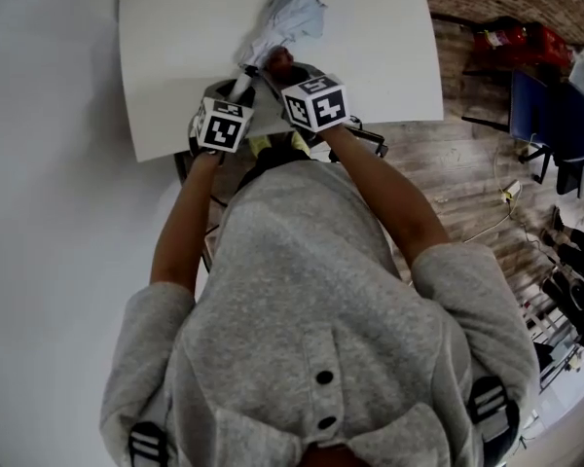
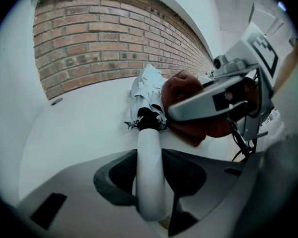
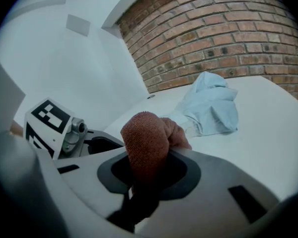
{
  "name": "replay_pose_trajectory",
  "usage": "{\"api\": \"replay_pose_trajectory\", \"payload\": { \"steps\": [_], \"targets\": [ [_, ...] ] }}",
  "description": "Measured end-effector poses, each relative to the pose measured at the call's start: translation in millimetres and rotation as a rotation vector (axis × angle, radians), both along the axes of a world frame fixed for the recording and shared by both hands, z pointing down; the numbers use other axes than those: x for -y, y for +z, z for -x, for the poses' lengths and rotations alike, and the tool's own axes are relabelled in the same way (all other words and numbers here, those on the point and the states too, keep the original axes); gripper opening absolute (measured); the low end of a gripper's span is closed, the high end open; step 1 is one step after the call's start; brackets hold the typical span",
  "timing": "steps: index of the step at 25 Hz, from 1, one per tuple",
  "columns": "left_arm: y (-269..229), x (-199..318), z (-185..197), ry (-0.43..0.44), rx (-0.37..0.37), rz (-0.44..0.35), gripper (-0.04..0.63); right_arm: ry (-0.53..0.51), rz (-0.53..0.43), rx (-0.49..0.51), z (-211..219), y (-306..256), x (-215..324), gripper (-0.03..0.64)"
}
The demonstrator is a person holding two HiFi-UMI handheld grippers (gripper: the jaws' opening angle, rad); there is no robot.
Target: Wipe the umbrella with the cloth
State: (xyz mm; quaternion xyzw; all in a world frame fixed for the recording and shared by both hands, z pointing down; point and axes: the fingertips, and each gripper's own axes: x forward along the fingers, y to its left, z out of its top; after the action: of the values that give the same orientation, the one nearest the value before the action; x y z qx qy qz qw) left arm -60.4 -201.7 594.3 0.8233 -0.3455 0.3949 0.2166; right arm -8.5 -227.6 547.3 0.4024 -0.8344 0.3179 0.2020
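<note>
Probably a lab-style workroom or studio, not a home. Bare white table (image 1: pixel 370 66) set against an exposed brick wall (image 2: pixel 114 38), with plain white walls (image 3: pixel 64 58) alongside. Worn wooden plank floor (image 1: pixel 467 173) with a loose cable (image 1: pixel 487 227) trailing across it, and blue chairs (image 1: pixel 555 115) parked off to one side. Dark equipment (image 1: pixel 569 305) cluttered at the floor's edge, too small to name.
</note>
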Motion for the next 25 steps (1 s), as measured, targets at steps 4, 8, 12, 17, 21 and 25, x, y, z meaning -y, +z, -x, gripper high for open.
{"api": "replay_pose_trajectory", "payload": {
  "steps": [4,8,12,17,21,25],
  "targets": [
    [1,1,1,-0.007,-0.001,0.002,0.155,-0.061,-0.025,0.040,21,-11,-13,0.098],
    [0,0,0,-0.012,-0.003,-0.005,0.155,-0.151,-0.041,0.069,39,-22,-33,0.098],
    [0,1,0,-0.021,-0.013,-0.005,0.155,-0.213,-0.115,0.103,44,-39,-53,0.098],
    [0,-1,-1,-0.011,-0.017,0.001,0.156,-0.251,-0.242,0.115,27,-71,-64,0.098],
    [-10,2,3,-0.025,-0.025,-0.044,0.158,-0.200,-0.342,0.117,-3,-109,-59,0.098],
    [-47,5,11,-0.092,-0.076,-0.143,0.158,-0.128,-0.419,0.055,-50,-142,-55,0.098]
  ]
}}
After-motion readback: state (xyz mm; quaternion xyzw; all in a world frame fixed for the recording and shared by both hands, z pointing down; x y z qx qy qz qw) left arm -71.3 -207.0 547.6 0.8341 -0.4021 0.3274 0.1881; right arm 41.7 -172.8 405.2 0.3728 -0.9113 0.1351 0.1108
